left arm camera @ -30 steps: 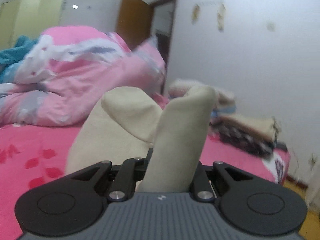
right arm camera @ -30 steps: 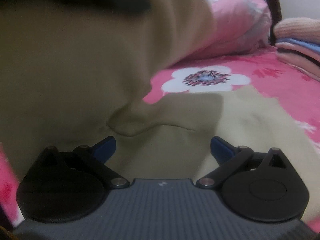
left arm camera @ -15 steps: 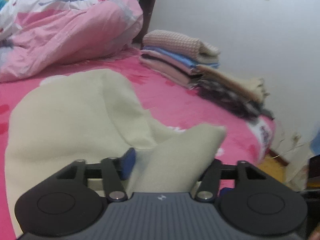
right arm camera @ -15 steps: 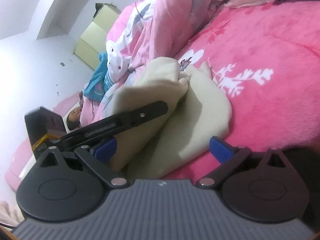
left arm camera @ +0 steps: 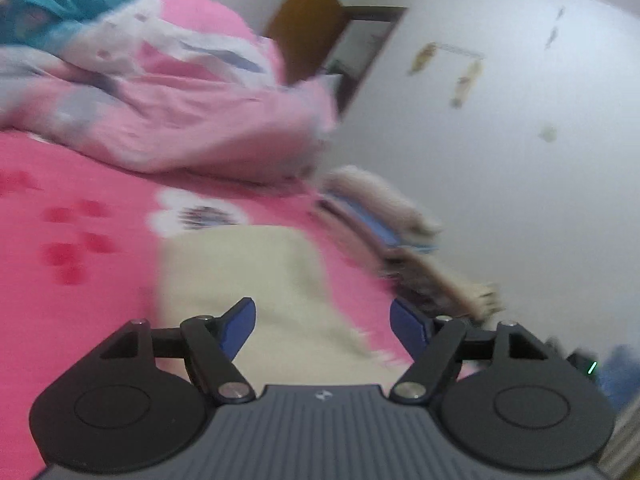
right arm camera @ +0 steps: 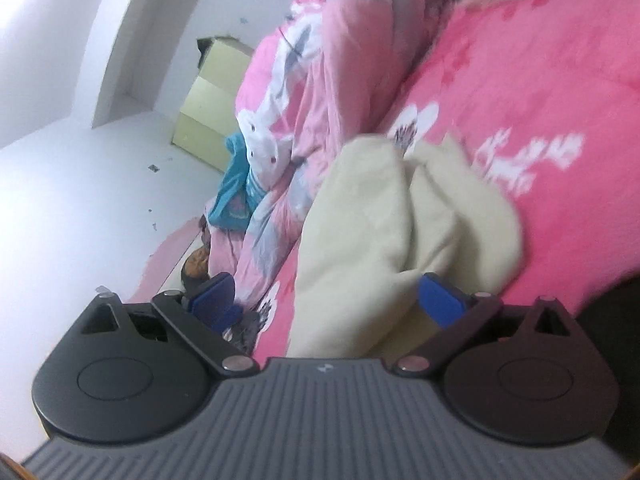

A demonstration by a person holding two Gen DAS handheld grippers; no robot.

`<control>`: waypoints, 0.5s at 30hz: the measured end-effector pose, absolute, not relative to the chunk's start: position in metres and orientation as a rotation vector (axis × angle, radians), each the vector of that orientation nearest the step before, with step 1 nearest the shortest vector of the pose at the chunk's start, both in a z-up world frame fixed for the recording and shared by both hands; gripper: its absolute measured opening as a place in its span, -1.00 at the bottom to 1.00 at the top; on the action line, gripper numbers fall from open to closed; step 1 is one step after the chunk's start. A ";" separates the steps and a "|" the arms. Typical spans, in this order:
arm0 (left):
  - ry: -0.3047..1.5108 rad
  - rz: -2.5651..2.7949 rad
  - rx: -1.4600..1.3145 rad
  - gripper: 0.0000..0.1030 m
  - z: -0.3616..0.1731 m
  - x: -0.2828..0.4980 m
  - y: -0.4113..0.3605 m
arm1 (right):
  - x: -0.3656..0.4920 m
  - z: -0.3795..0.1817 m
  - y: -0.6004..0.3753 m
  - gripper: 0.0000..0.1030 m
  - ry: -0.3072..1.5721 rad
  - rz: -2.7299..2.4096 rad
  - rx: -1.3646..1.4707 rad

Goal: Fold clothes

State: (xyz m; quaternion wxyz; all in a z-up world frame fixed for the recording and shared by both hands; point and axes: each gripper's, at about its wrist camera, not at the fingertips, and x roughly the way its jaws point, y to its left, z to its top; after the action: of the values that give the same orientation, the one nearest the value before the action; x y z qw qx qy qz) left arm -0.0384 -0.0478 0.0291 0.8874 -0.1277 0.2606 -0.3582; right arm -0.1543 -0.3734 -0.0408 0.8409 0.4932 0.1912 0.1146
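Now both grippers' jaws gape empty: left gripper point(left arm camera: 322, 316) just released; cream garment point(right arm camera: 384, 216) beside right gripper point(right arm camera: 326, 300) may unfold, loosely piled.

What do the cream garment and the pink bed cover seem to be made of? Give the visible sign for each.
Cream garment: probably soft knit or fleece, matte; it lies in thick rounded folds without sharp creases. Pink bed cover: likely plush fabric with a printed white flower pattern; fuzzy, dull surface. Blur leaves the weave unclear.

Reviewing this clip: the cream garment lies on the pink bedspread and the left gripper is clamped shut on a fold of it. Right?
Not quite. The cream garment does lie on the pink bedspread, but the left gripper is open; its jaws have just been opening and grip nothing, as the left wrist view shows.
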 end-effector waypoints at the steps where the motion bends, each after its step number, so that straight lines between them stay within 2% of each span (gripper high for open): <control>1: 0.557 -0.709 -0.240 0.48 0.023 -0.042 -0.040 | -0.151 -0.043 -0.371 0.87 0.424 0.236 1.058; 4: 0.597 -0.636 -0.171 0.48 0.002 -0.051 -0.030 | -0.142 -0.050 -0.365 0.67 0.475 0.216 1.113; 6: 0.617 -0.642 -0.157 0.48 -0.010 -0.055 -0.032 | -0.142 -0.056 -0.364 0.41 0.497 0.194 1.173; 9: 0.621 -0.673 -0.123 0.48 -0.024 -0.059 -0.043 | -0.142 -0.059 -0.361 0.19 0.507 0.147 1.216; 12: 0.611 -0.675 -0.046 0.48 -0.038 -0.065 -0.056 | -0.137 -0.061 -0.355 0.09 0.525 0.110 1.222; 15: 0.601 -0.659 0.020 0.47 -0.050 -0.068 -0.068 | -0.129 -0.061 -0.347 0.07 0.544 0.099 1.212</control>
State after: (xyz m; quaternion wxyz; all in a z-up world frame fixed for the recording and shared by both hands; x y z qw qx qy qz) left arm -0.0676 -0.0676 -0.0501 0.9022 0.0097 0.2905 -0.3185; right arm -0.1290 -0.3466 -0.0614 0.7862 0.5623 0.2523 0.0459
